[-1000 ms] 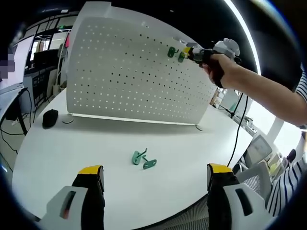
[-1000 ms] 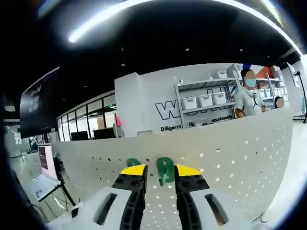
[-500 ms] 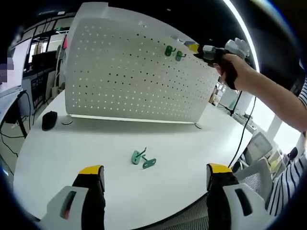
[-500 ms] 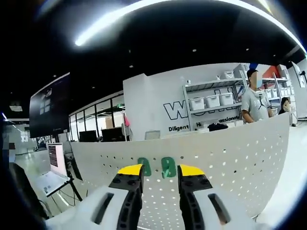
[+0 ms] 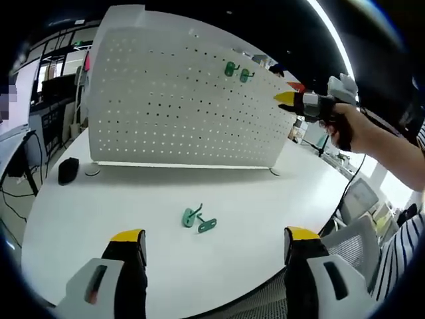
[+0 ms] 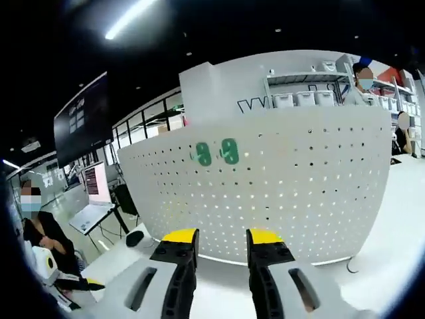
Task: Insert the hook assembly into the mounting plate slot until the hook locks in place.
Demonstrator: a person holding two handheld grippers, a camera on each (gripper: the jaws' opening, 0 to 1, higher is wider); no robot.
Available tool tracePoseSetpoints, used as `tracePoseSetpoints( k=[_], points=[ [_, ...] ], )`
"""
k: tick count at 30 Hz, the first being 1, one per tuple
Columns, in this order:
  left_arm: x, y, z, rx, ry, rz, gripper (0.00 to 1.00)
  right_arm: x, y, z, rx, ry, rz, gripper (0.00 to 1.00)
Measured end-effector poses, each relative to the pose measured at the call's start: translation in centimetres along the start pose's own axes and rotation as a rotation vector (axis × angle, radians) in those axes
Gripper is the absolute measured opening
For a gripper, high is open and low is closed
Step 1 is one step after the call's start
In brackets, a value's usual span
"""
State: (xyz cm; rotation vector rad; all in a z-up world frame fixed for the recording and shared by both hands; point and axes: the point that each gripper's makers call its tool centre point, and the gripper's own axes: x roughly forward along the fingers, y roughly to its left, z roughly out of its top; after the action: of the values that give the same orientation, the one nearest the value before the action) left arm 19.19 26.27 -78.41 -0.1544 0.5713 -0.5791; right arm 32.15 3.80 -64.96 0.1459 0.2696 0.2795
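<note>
Two green hooks (image 5: pixel 238 72) hang high on the pegboard (image 5: pixel 166 106)

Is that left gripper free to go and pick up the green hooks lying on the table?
Probably yes. The left gripper is open, and the two green hooks lie on bare white table straight ahead of its jaws, with nothing between.

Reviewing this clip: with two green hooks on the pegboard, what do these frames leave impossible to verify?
- Whether the two green hooks on the white perforated pegboard panel are locked: too small in both views.
- The shape of the two loose green hooks on the white round table: small in the left gripper view.
- The pegboard's back face: hidden by the panel itself.
- The right tongs' gap in the left gripper view: seen side-on.
</note>
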Motion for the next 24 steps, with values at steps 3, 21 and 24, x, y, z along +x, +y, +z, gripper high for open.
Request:
tracePoseSetpoints(
  k=[3, 21, 24],
  points=[
    [0.0, 0.0, -0.1, 0.002, 0.001, -0.003, 0.87, -1.2, 0.1, -1.9, -0.006, 0.043, 0.004, 0.26],
    [-0.1, -0.5, -0.1, -0.014, 0.003, -0.035, 0.89, -7.6, 2.2, -11.9, 0.058, 0.197, 0.034, 0.29],
    [0.0, -0.9, -0.2, 0.009, 0.012, -0.042, 0.89, -8.3, 3.1, -13.7, 0.074, 0.232, 0.058, 0.29]
  ],
)
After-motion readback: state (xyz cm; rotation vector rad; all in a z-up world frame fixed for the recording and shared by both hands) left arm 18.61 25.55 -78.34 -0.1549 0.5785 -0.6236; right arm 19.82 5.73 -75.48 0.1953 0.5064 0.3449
